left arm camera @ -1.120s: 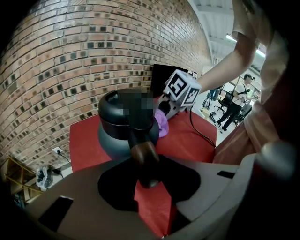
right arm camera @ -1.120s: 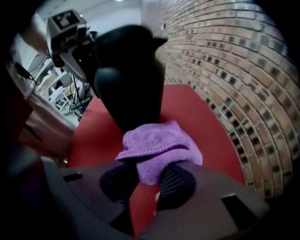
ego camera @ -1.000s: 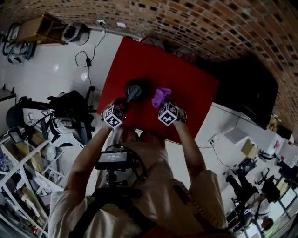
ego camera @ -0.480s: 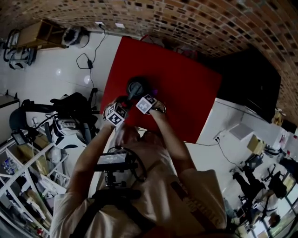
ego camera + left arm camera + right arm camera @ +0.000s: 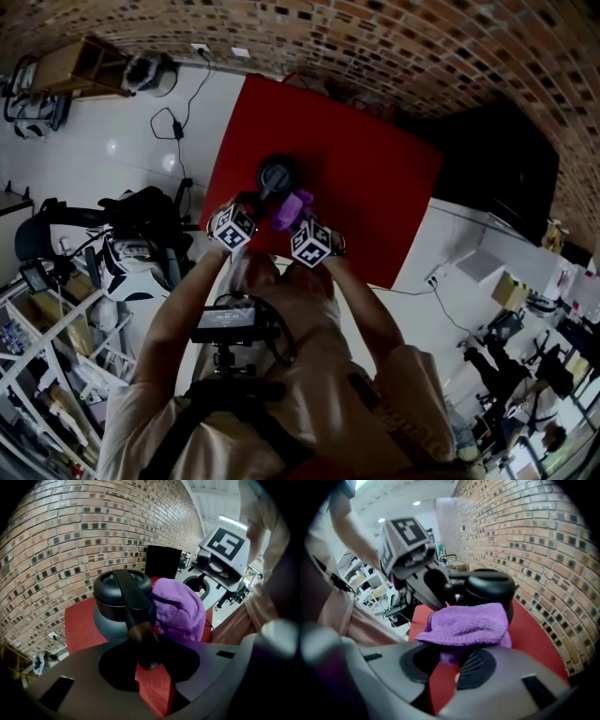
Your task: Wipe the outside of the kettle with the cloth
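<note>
A dark kettle [image 5: 278, 175] stands on the red table [image 5: 375, 187]. In the left gripper view the kettle [image 5: 112, 611] shows its lid and its black handle [image 5: 133, 604], which runs down between my jaws. My left gripper [image 5: 249, 203] [image 5: 149, 663] is shut on that handle. My right gripper [image 5: 294, 223] [image 5: 447, 660] is shut on a bunched purple cloth [image 5: 289, 211] [image 5: 464, 623]. The cloth [image 5: 178, 609] rests against the kettle's near right side, beside the handle. Behind the cloth in the right gripper view rises the kettle [image 5: 490, 585].
A brick wall [image 5: 394, 47] runs behind the table. A black cabinet [image 5: 497, 178] stands at the table's right. On the white floor to the left lie cables [image 5: 178, 122] and a dark bag [image 5: 141, 211]. Shelving [image 5: 47, 328] is at lower left.
My right gripper carried the purple cloth left from beside the kettle to its near side, next to the handle. The left gripper kept still on the handle.
</note>
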`<state>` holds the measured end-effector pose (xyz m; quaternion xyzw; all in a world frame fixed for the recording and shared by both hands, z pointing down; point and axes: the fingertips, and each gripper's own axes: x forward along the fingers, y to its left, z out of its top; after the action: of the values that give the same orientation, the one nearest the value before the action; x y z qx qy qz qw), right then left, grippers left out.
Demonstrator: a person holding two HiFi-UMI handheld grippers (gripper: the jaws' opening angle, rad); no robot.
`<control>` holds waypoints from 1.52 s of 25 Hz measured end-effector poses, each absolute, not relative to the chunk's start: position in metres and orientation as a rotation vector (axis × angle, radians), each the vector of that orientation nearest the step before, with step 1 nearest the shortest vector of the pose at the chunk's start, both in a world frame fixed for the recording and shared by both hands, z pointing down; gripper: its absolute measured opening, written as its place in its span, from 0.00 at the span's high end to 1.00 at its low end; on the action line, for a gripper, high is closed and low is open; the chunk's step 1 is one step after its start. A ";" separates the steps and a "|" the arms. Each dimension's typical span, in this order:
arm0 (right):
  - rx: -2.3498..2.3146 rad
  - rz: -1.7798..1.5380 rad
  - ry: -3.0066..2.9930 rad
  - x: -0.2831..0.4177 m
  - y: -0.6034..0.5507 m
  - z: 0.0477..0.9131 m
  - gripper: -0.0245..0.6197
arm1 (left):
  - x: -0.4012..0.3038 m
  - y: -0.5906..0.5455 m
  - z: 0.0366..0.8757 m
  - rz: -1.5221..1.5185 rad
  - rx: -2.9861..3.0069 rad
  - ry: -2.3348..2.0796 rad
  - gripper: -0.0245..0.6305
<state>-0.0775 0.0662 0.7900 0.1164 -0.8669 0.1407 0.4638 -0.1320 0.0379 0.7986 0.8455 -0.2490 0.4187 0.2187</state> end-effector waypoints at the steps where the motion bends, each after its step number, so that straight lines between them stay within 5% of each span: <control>1: 0.290 0.374 -2.137 -0.088 0.068 0.784 0.80 | -0.133 0.038 0.799 1.161 2.340 -0.691 0.80; 14: 0.335 0.446 -1.864 -0.101 0.066 0.933 0.79 | -0.132 0.035 0.797 1.166 2.370 -0.653 0.80; 25: 0.497 0.619 -2.175 -0.113 0.074 0.786 0.80 | -0.135 0.037 0.800 1.167 2.361 -0.660 0.80; 38: 0.499 0.649 -1.974 -0.091 0.063 0.920 0.80 | -0.135 0.038 0.802 1.193 2.348 -0.662 0.80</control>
<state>-0.0908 0.0625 0.9204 0.2046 -0.8096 0.2664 0.4814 -0.1347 0.0379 0.8015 0.8451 -0.2382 0.4295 0.2112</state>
